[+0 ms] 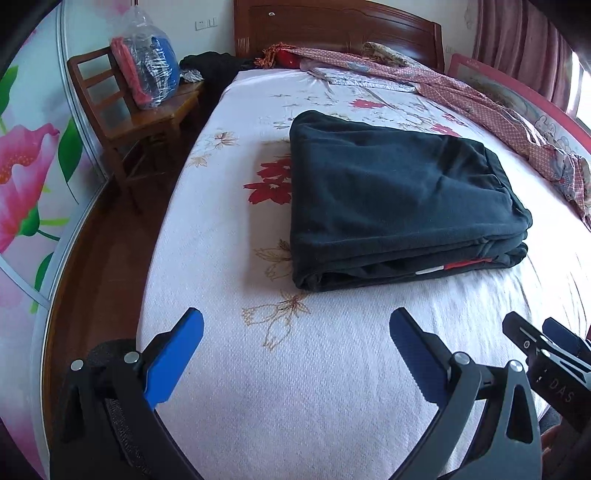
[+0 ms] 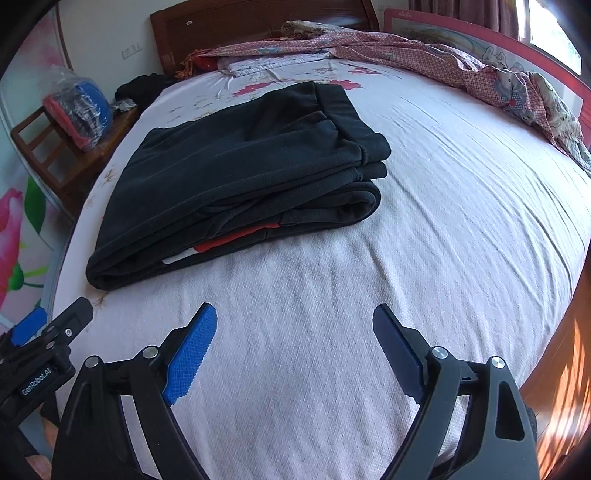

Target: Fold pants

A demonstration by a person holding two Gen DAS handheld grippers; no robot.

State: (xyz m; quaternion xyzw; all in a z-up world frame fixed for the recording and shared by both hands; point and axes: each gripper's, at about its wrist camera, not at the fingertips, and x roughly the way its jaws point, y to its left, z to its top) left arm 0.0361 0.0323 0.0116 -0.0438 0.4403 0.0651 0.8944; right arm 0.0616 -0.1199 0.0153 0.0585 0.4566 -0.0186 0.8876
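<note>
My left tongs (image 1: 295, 325) and right tongs (image 2: 295, 321), both wide and empty, face the folded dark fleece pants (image 1: 399, 199) lying ahead on the bed, nearer the left.

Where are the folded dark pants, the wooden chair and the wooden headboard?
Folded dark pants (image 1: 388, 184): left wrist view, top layer.
Wooden chair (image 1: 110, 99): left wrist view, backrest.
Wooden headboard (image 1: 332, 26): left wrist view, panel.

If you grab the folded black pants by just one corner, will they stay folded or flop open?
Probably flop open: the pants are soft cloth in loose stacked layers with nothing fastening them. They likely won't slide far if pushed, since the bed sheet looks textured. Being flat, they shouldn't roll.
</note>
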